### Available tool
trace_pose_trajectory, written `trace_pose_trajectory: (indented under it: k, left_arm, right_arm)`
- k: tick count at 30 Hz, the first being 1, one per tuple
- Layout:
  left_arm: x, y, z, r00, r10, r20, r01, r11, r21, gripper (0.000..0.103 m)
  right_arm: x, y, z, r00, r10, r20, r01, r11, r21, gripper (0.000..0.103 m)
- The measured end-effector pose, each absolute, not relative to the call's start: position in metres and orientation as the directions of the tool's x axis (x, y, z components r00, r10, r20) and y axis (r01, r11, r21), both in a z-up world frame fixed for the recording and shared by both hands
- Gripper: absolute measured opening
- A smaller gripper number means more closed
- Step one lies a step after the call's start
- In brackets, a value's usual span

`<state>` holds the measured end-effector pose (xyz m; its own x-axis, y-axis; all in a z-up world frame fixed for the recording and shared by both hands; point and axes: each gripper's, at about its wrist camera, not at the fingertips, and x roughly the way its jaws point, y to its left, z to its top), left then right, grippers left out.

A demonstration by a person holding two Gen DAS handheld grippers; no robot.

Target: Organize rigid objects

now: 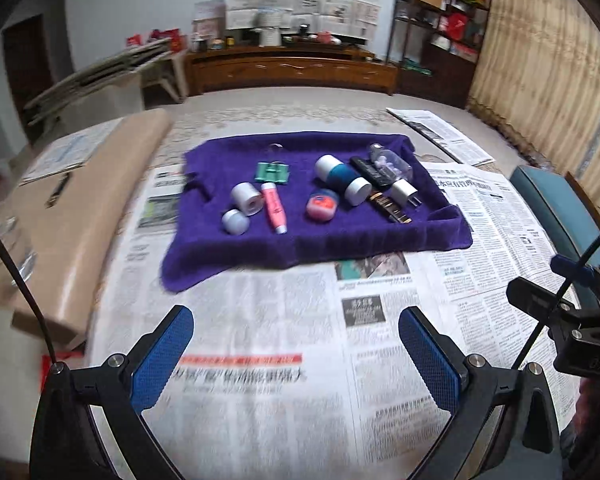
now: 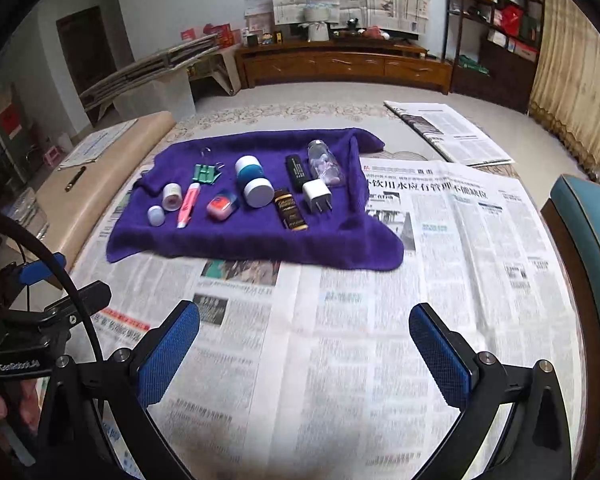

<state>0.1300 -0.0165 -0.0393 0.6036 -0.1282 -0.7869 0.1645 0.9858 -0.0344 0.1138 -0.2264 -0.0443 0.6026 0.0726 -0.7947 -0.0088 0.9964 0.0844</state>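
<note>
Both tongs gape wide and empty at the bottom of each frame: left tongs (image 1: 296, 344), right tongs (image 2: 304, 340), over newspaper (image 1: 260, 360) on the desk. Task items lie mid-frame on the purple towel (image 1: 300, 240), well apart from the tongs. Likely all light and rigid. Pink tube (image 1: 274, 208): grip mid-barrel, may roll. White charger (image 2: 316, 196): grip the flat sides. Clear bottle (image 2: 324, 160) looks slippery, possibly fragile; blur limits detail. Blue-and-white jar (image 2: 252, 180): widest, grip across the body.

The newspaper (image 2: 440, 208) carries a large Chinese headline reading "饮用水应有管理不能缺位". The black clamp (image 2: 16, 364) at the left edge bears white lettering, roughly "GenRobot.AI". Other print is too blurred to read.
</note>
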Motion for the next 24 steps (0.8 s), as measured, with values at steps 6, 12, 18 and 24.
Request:
trace_pose_trajectory:
  k: [6, 12, 18, 24]
  left_arm:
    - [0.086, -0.01, -0.027, 0.611, -0.055, -0.79, 0.098, 0.995, 0.007, 0.103]
    - [0.062, -0.006, -0.023, 0.603, -0.043, -0.797, 0.062, 0.998, -0.006, 0.103]
    - [0.051, -0.007, -0.017, 0.618, -0.027, -0.785, 0.057, 0.998, 0.011, 0.103]
    - [0.051, -0.004, -0.018, 0.616, -0.029, -0.787, 0.055, 0.998, 0.006, 0.103]
  right_arm:
    - [0.08, -0.225, -0.037, 0.597, 0.066, -0.799, 0.027, 0.994, 0.102, 0.103]
    - [0.055, -0.22, -0.029, 0.604, 0.032, -0.796, 0.044, 0.996, 0.074, 0.103]
    - [0.047, -0.216, -0.026, 0.6, 0.048, -0.799, 0.042, 0.995, 0.091, 0.103]
    - [0.046, -0.209, -0.026, 0.598, 0.047, -0.8, 0.037, 0.996, 0.086, 0.103]
